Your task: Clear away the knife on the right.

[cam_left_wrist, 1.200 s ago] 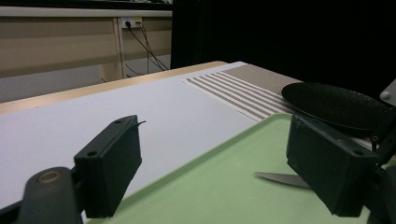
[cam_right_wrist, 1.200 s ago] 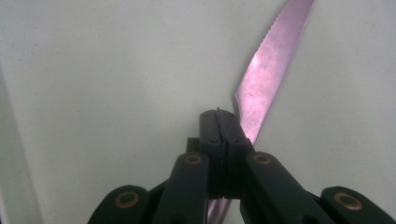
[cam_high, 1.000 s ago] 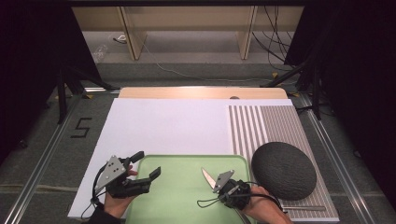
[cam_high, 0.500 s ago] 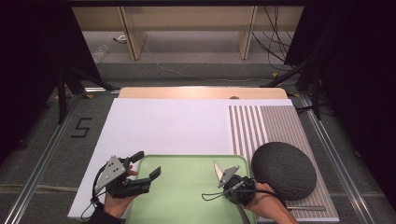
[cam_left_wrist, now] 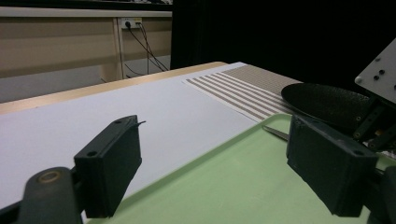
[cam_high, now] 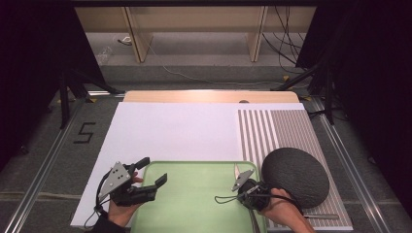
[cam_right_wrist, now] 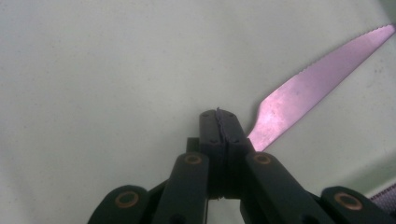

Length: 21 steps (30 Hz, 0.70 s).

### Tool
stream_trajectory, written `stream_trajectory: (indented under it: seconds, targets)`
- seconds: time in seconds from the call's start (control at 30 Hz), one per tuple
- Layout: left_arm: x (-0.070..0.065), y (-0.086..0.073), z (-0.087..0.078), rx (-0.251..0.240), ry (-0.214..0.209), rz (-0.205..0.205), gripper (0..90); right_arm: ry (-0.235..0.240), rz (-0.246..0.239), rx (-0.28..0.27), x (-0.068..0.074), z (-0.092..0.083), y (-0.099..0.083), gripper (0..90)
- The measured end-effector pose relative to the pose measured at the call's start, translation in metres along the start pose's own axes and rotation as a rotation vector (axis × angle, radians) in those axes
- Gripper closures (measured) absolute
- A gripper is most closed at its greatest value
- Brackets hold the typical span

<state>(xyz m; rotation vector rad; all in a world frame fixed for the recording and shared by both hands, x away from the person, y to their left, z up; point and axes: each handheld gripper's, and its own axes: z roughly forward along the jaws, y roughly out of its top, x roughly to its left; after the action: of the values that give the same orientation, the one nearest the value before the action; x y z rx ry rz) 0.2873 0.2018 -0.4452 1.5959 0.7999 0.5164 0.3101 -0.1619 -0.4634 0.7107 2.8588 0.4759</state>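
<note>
Right gripper [cam_high: 241,180] has its jaws clamped tight on a knife [cam_right_wrist: 317,79], so this reads as the carry step: the knife is gripped and sits over the right end of the green tray [cam_high: 194,213], close to the tray's right rim. In the right gripper view the 2 jaws meet flat with no gap, and the blade comes out from just beyond their tips, running up and away to the right of them, serrated edge on the upper side, point farthest from the jaws. From above, the long axis runs roughly away from the person, tip toward the far side of the worktop [cam_high: 175,131], the blade just short of the dark round mat [cam_high: 296,177]. What part of the handle is pinched I cannot tell, as the jaws hide it. Left gripper [cam_high: 153,172] waits with jaws wide open and nothing between them, 1 jaw over the tray's left rim, the other over the white sheet. Next move, as I judge it: keep the squeeze firm, hold the blade level, and choose the landing spot before easing the jaws apart.
</note>
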Motion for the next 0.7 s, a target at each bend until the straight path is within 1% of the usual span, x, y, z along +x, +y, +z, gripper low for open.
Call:
stream_trajectory:
  seconds: [0.03, 0.17, 0.2, 0.23, 0.33, 0.4, 0.43, 0.53, 0.6, 0.7]
  targets:
    - [0.0, 0.0, 0.0, -0.001, 0.0, -0.001, 17.5, 0.002, -0.006, -0.001, -0.001, -0.001, -0.001, 90.0]
    - [0.0, 0.0, 0.0, -0.001, 0.0, -0.001, 17.5, 0.002, 0.014, 0.006, -0.003, -0.002, -0.003, 90.0]
    - [0.0, 0.0, 0.0, 0.0, 0.0, -0.001, 17.5, 0.004, 0.007, 0.012, -0.004, -0.002, -0.004, 90.0]
    - [0.0, 0.0, 0.0, 0.001, 0.0, 0.0, 17.5, 0.0, 0.01, 0.013, -0.004, -0.002, -0.004, 90.0]
    - [0.0, 0.0, 0.0, 0.0, 0.0, -0.001, 17.5, 0.001, 0.023, 0.023, -0.006, -0.003, -0.006, 90.0]
    - [0.0, 0.0, 0.0, 0.0, 0.001, 0.0, 17.6, -0.002, 0.042, 0.026, -0.006, -0.003, -0.007, 90.0]
    - [0.0, 0.0, 0.0, 0.001, 0.001, -0.001, 17.6, -0.002, 0.036, 0.027, -0.008, -0.004, -0.008, 90.0]
    - [0.0, 0.0, 0.0, 0.0, 0.001, -0.001, 17.5, 0.0, 0.053, 0.028, -0.009, -0.004, -0.01, 90.0]
    - [0.0, 0.0, 0.0, 0.001, 0.001, 0.0, 17.5, 0.0, 0.055, 0.032, -0.01, -0.005, -0.012, 90.0]
    - [0.0, 0.0, 0.0, 0.001, 0.002, -0.001, 17.5, -0.001, 0.075, 0.029, -0.011, -0.006, -0.015, 90.0]
